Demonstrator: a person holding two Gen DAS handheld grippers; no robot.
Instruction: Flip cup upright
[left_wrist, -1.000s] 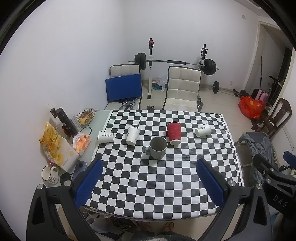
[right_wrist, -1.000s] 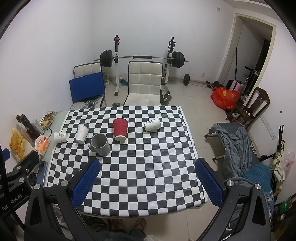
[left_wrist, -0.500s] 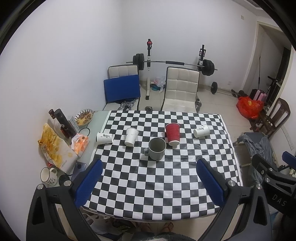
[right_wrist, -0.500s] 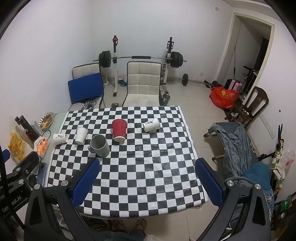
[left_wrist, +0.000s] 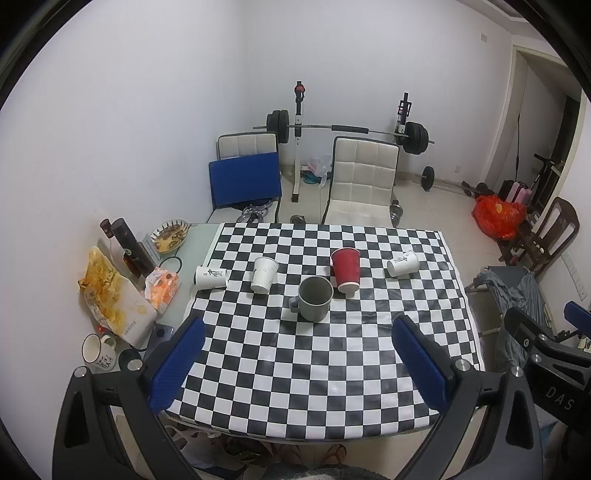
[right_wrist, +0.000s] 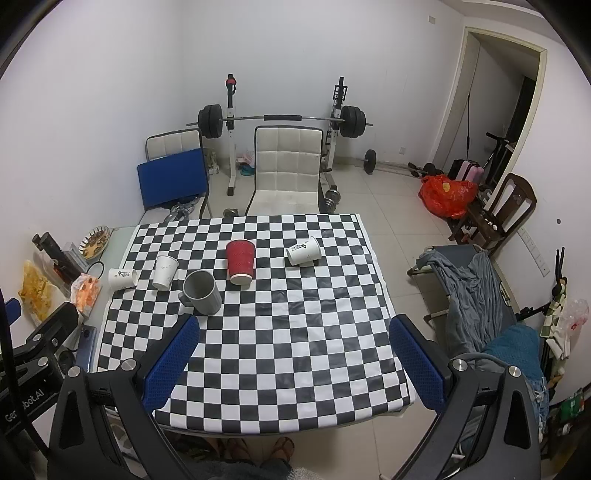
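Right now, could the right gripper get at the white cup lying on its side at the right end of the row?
Probably yes. The right gripper is open and empty, and only bare checkered cloth lies between it and the tipped white cup; the red cup stands apart, leftward.

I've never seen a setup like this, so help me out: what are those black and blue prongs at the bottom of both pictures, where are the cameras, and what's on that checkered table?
The prongs are two-finger grippers that a person holds, one in each hand. Each carries a fisheye camera looking forward along its fingers, so one picture comes from the left gripper and the other from the right gripper. Both are open, hold nothing and hover near the table's front edge.

On the checkered table there are five cups. The grey mug stands upright, mouth up. The red cup is upside down. A plain white cup looks upside down too. Two printed white paper cups lie on their sides: one at the left edge, one at the right.

Snack bags sit on the side strip to the left.
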